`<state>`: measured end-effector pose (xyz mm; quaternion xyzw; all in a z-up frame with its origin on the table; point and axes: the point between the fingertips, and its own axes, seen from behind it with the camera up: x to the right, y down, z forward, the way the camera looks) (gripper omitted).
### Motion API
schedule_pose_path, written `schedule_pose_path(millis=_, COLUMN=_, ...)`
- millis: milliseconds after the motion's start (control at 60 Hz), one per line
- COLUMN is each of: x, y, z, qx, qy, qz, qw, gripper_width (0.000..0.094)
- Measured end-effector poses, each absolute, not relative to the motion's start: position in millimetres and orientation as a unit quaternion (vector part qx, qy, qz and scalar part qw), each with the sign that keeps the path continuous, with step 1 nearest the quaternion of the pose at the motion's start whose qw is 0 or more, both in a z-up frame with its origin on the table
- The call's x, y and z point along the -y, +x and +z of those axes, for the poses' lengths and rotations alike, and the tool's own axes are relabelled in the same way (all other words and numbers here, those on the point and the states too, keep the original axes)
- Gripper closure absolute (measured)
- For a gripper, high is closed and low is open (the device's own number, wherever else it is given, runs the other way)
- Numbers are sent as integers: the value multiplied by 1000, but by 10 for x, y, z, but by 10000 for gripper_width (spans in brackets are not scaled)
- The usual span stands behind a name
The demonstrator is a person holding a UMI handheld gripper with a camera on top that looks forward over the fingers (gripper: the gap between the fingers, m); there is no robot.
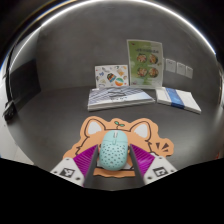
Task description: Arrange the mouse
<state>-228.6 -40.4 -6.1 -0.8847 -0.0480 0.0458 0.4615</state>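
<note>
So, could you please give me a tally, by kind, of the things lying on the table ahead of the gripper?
Mouse, pale teal, between the gripper fingers: 1
Mouse mat, orange and animal-shaped, under the mouse: 1
Books or booklets lying flat, one left and one right: 2
Picture cards standing behind them, small and large: 2
Total: 6

You had a smooth, matt pale-teal plastic mouse (pixel 113 150) on a soft-looking orange mat (pixel 118 130); the grey worktop (pixel 60 110) looked matt, the booklets (pixel 120 97) glossy paper.
</note>
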Motion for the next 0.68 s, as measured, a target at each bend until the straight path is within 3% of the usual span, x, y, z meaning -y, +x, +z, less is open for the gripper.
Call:
schedule_pose_path(millis=67, x=441, y=-2271, z=35, qx=66, qy=-881, qz=42, qw=467, gripper_width=101)
schedule_pose_path(millis=333, x=1164, y=-1958, z=621, qx=67, qy=-860, qz=73, qw=500, gripper_width=88)
schedule_pose_path(millis=533, x=2128, y=-1897, z=711, qx=90, qy=-861, qz=91, qw=492, gripper_width=91)
schedule_pose_path(millis=683, x=2445, y=-2075, z=691, qx=129, qy=-859, qz=76, qw=490, gripper_width=91)
